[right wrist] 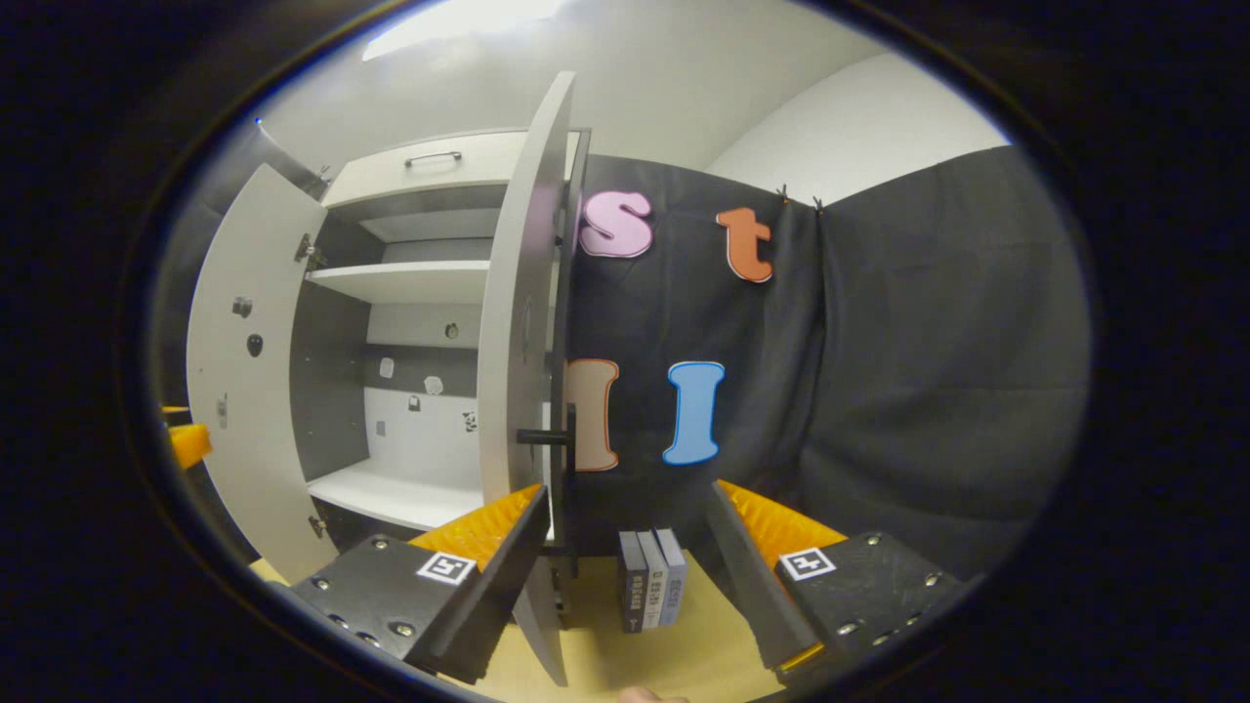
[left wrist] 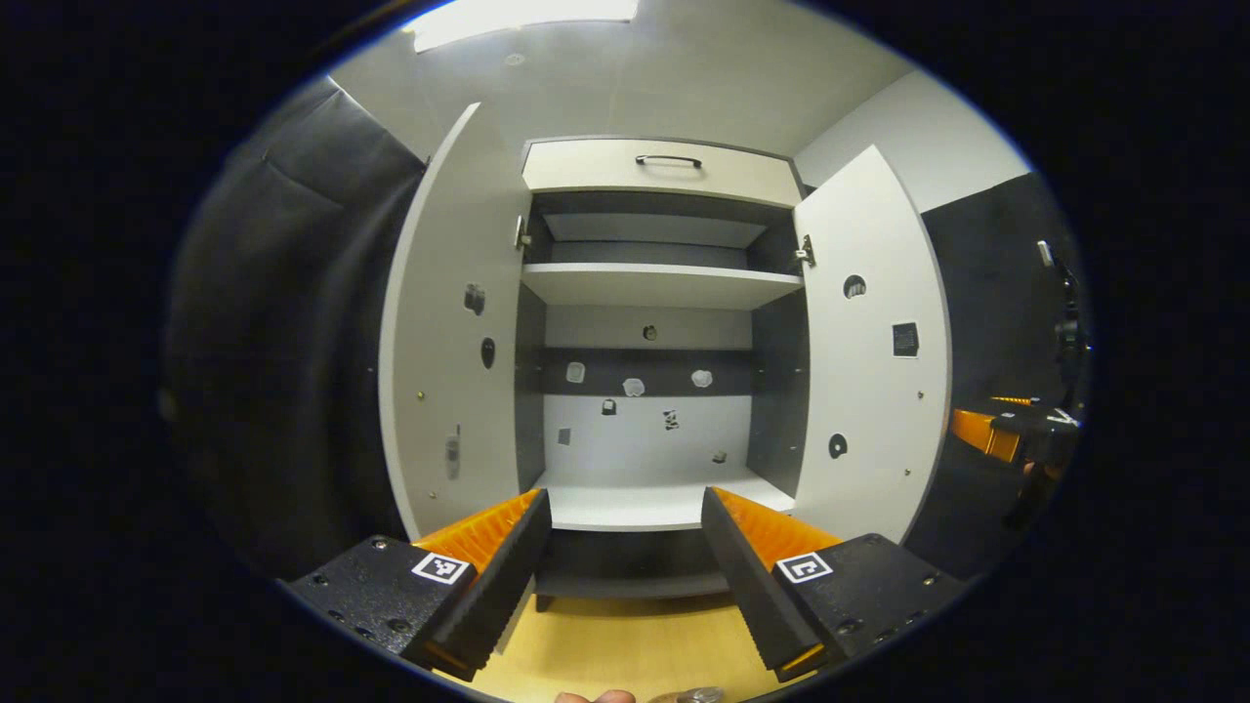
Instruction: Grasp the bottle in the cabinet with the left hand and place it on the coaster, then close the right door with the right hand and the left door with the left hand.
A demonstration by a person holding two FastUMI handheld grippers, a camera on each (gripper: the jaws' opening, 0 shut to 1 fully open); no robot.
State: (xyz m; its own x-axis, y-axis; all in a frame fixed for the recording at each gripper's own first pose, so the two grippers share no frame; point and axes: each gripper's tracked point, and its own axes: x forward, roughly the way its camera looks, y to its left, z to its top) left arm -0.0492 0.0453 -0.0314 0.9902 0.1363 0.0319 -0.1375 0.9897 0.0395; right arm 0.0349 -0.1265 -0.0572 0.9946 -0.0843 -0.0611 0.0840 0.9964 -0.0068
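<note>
L gripper (left wrist: 625, 576) has jaws spread wide w/ nothing between, facing the cabinet (left wrist: 649, 322) straight on; both doors stand open, left door (left wrist: 444, 332) & right door (left wrist: 864, 342), lower shelf (left wrist: 645, 503) bare, bottle & coaster can't be made out. R gripper (right wrist: 625, 576) also wide & holding nothing, aimed at the right door's outer edge w/ its dark handle (right wrist: 545, 437) just ahead. Three small books (right wrist: 651, 578) stand on the wooden tabletop (right wrist: 684, 654) btwn its fingers, spine text too small to read; free space to the right of the door.
</note>
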